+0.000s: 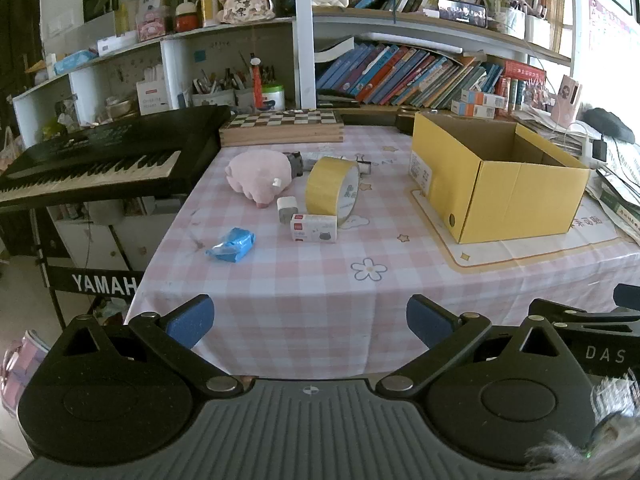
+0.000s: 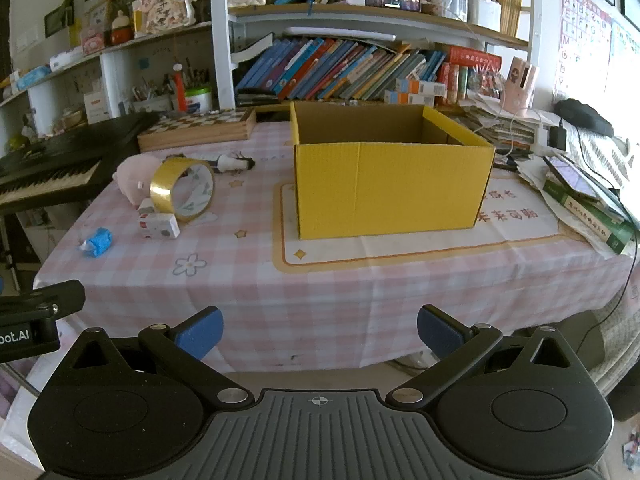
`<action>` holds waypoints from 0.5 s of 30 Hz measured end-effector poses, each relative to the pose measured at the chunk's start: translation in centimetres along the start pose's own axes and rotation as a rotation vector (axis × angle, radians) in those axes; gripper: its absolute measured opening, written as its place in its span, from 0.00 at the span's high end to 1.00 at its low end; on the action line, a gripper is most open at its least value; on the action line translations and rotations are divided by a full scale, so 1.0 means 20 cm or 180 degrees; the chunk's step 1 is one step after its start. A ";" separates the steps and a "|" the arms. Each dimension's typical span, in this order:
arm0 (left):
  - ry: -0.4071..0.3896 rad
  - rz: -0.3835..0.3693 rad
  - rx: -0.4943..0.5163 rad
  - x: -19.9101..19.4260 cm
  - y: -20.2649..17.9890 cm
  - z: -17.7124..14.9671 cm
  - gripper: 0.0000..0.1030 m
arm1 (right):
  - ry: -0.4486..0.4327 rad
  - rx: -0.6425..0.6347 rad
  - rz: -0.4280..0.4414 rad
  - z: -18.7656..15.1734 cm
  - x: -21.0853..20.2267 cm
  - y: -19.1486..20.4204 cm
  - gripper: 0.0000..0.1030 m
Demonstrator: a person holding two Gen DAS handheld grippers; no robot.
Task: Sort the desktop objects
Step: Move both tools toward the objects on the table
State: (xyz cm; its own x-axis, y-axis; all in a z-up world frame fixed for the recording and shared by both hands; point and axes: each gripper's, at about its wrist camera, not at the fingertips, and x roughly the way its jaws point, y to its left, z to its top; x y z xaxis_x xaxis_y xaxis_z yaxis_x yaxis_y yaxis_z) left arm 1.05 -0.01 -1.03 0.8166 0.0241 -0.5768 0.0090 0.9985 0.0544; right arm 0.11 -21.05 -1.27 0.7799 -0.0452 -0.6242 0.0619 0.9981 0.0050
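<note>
A table (image 1: 304, 304) with a pink checked cloth has a big yellow box (image 1: 516, 196) on its right side, standing on a white mat (image 1: 520, 250). The box is open on top, and nothing shows inside it. The small things sit in a bunch on the left. A pink plush pig (image 1: 258, 178) lies at the far left of the bunch. A roll of yellow tape (image 1: 334, 190) stands on its edge just right of the pig. A little white charger (image 1: 287, 209) and a small white box (image 1: 314, 228) sit near the front of the tape, close together. A blue packet (image 1: 233, 245) lies alone, nearer and more to the left. Behind the tape are some small grey bits, too small to tell. The left gripper (image 1: 310, 322) hangs over the near edge of the table, spread wide, with nothing in it. The right gripper (image 2: 320, 332) is also spread wide and holds nothing, in front of the box.
</note>
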 end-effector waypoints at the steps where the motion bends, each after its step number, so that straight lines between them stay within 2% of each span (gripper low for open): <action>1: 0.0001 0.0001 0.0000 0.00 0.00 -0.01 0.00 | -0.0001 0.0001 0.0000 0.00 0.00 0.00 0.00; 15: -0.0012 -0.0018 -0.0007 0.01 0.00 -0.01 0.00 | 0.0006 0.0000 0.0021 0.01 0.00 0.01 0.00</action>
State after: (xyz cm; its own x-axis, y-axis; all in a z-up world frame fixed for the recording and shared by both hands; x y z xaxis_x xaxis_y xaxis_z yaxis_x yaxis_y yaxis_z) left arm 1.14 -0.08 -1.37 0.8187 0.0184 -0.5740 0.0122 0.9987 0.0494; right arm 0.20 -20.94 -1.19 0.7791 -0.0387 -0.6257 0.0568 0.9983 0.0091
